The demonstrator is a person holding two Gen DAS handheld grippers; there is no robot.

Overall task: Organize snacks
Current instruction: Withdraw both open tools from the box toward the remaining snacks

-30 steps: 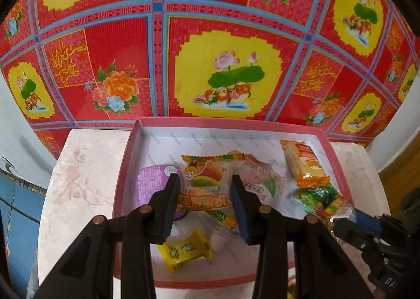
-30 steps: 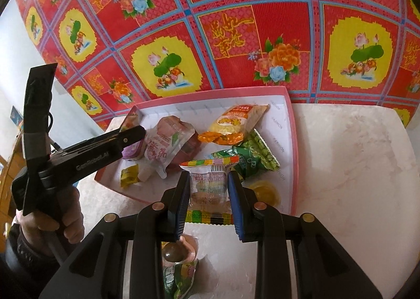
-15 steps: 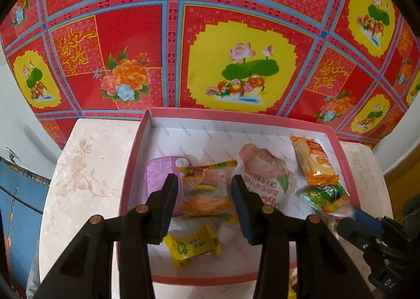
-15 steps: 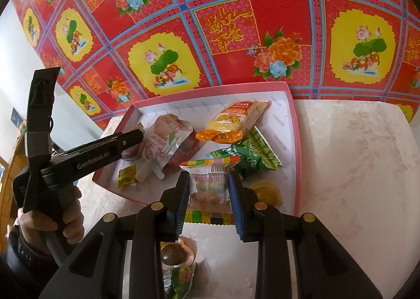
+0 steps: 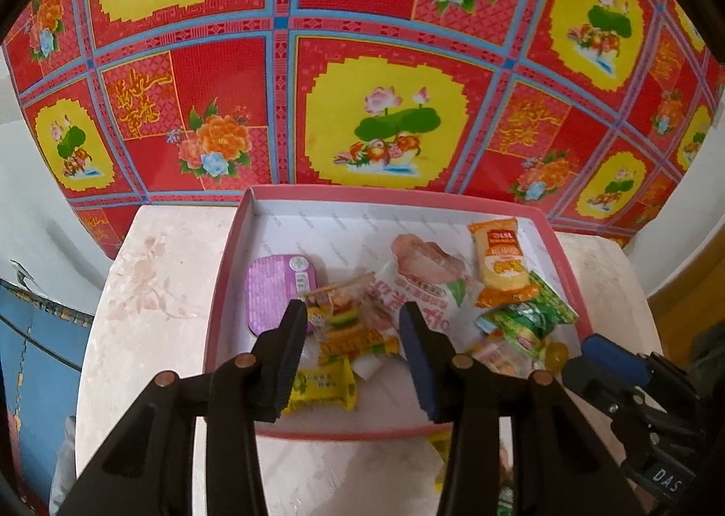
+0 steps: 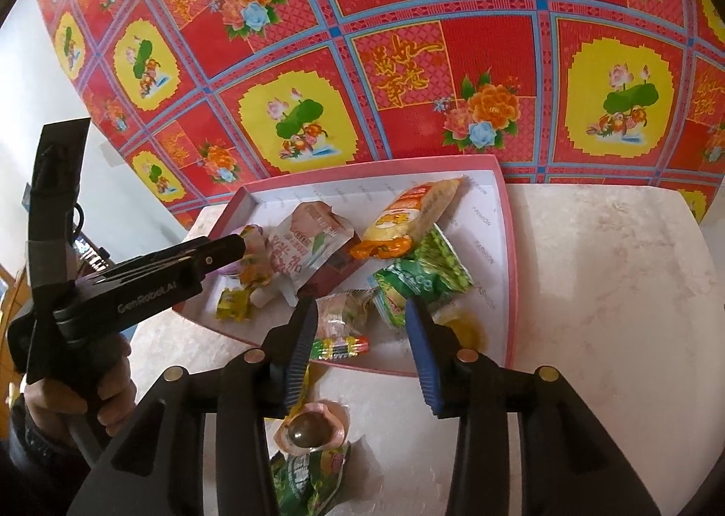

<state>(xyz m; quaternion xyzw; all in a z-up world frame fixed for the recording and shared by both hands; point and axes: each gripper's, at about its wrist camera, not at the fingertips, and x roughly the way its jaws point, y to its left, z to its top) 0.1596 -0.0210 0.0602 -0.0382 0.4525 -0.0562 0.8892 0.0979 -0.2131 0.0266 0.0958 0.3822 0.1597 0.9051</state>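
Pink-rimmed shallow cardboard tray (image 5: 229, 271) on the pale marble desk (image 5: 149, 289), holding mixed snack packets. Left wrist view: left tool (image 5: 351, 350) part-open above the clear burger-print gummy packet (image 5: 351, 325), pads apart from it; purple tub (image 5: 276, 289) beside.

Right wrist view: right tool (image 6: 360, 346), jaws just widened, pads off the clear candy packet with rainbow edge (image 6: 344, 325), which lies at the tray's near rim (image 6: 509, 289).

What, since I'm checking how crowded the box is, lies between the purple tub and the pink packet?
A clear burger-print candy packet lies between the purple tub and the pink packet, as the left wrist view shows.
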